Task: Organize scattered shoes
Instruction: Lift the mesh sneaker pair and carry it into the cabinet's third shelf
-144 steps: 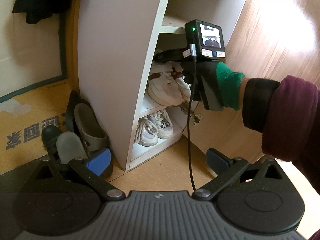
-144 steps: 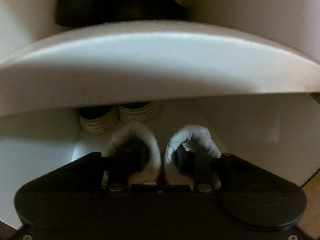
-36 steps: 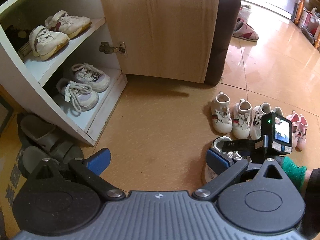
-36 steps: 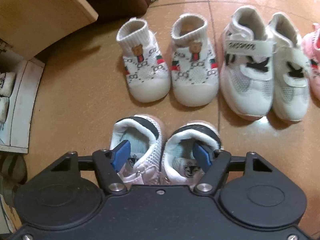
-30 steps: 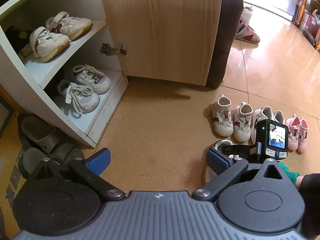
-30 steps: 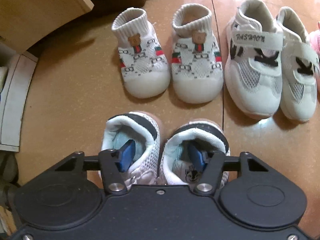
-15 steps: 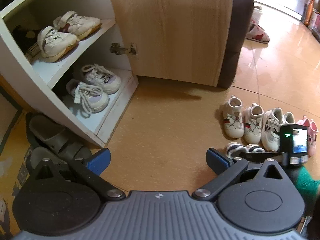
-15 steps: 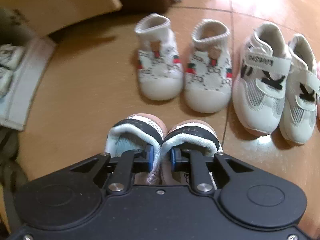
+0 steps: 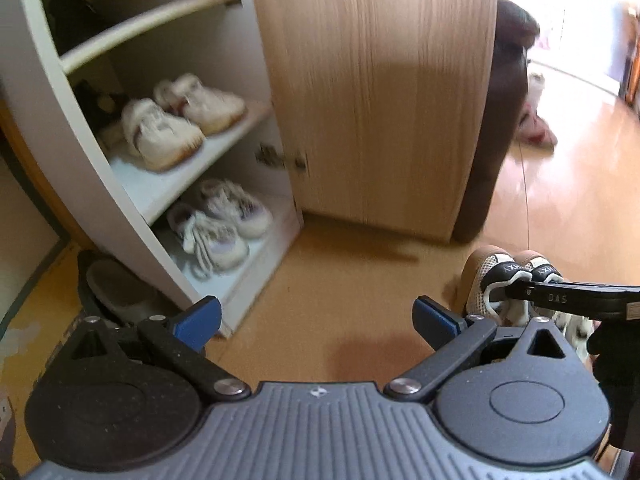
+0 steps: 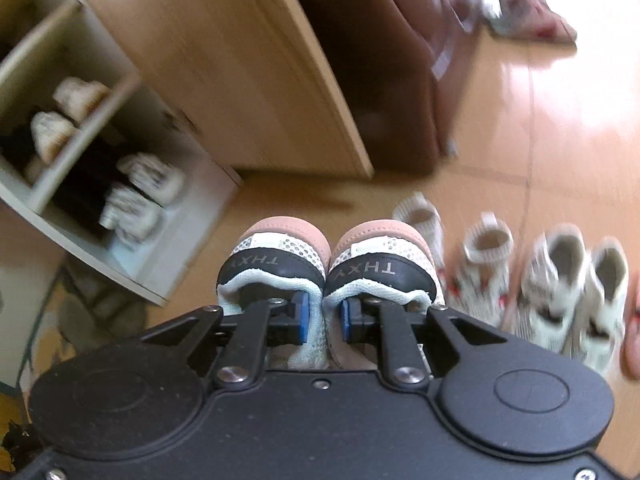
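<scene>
- Pink-soled mesh baby sneakers (image 10: 328,268), a pair with black heel bands, sit in the right gripper (image 10: 323,318) in the right wrist view. Each finger goes inside one shoe opening, and the jaws are drawn nearly together, pinching the two inner collars between the blue pads (image 10: 303,317).
- The pair hangs clear of the floor, heels toward the camera. This places the step in hand as the carry phase: pickup done, transfer to storage not yet done.
- Further along the tan floor (image 10: 560,128), to the right, the white sock shoes (image 10: 456,248) and the white strap sneakers (image 10: 572,280) remain in a row, awaiting later cycles.
- In the left wrist view, the left gripper (image 9: 316,318) has its jaws spread wide with nothing between them.
- The held pair appears at the right edge, well apart from the white shoe cabinet (image 9: 132,216), whose wooden door (image 9: 372,92) stands open.
- The middle shelf carries cream strap shoes (image 9: 180,120); the bottom shelf carries lace-up sneakers (image 9: 220,224).
- Next move, as a judgement: swing the pair toward the cabinet, level it with a free shelf area, insert toes first, then release. The pinch holds by thin collar fabric only, so a slow move is advisable.
</scene>
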`<state>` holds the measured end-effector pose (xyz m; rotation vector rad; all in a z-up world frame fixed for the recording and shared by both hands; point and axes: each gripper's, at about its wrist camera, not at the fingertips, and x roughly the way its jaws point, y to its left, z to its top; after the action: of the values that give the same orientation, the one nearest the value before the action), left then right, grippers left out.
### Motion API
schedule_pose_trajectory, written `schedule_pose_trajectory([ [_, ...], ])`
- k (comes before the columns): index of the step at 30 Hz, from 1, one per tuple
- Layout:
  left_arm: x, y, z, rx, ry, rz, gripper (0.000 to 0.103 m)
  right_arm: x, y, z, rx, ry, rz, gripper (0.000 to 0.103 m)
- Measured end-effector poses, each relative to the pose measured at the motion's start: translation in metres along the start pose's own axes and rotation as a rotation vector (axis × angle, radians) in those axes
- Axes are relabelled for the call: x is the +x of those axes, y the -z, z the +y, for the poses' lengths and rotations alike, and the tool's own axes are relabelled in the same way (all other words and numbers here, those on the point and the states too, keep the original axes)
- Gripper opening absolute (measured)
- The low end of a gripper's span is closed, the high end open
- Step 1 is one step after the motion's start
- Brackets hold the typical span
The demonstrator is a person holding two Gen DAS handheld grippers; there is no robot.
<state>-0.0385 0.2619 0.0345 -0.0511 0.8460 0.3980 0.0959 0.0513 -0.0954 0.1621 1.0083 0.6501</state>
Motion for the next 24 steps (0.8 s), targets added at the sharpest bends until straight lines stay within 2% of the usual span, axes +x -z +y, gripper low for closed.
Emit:
schedule_pose_trajectory([
  [6, -0.016, -0.005, 0.015, -0.082, -0.004, -0.101, 0.102, -0.033, -0.043, 0.034, -0.071, -0.07, -0.081, 0.015],
  [13, -0.032, -0.012, 0.03, -0.153, -0.03, -0.17, 0.102, -0.061, -0.104, 0.088, -0.214, -0.149, -0.156, 0.015],
  [18, -0.041, -0.017, 0.042, -0.214, -0.004, -0.185, 0.102, -0.073, -0.141, 0.131, -0.299, -0.2, -0.2, 0.015],
  [24, -0.046, -0.018, 0.054, -0.255, -0.02, -0.183, 0.102, -0.083, -0.178, 0.18, -0.378, -0.247, -0.237, 0.015],
])
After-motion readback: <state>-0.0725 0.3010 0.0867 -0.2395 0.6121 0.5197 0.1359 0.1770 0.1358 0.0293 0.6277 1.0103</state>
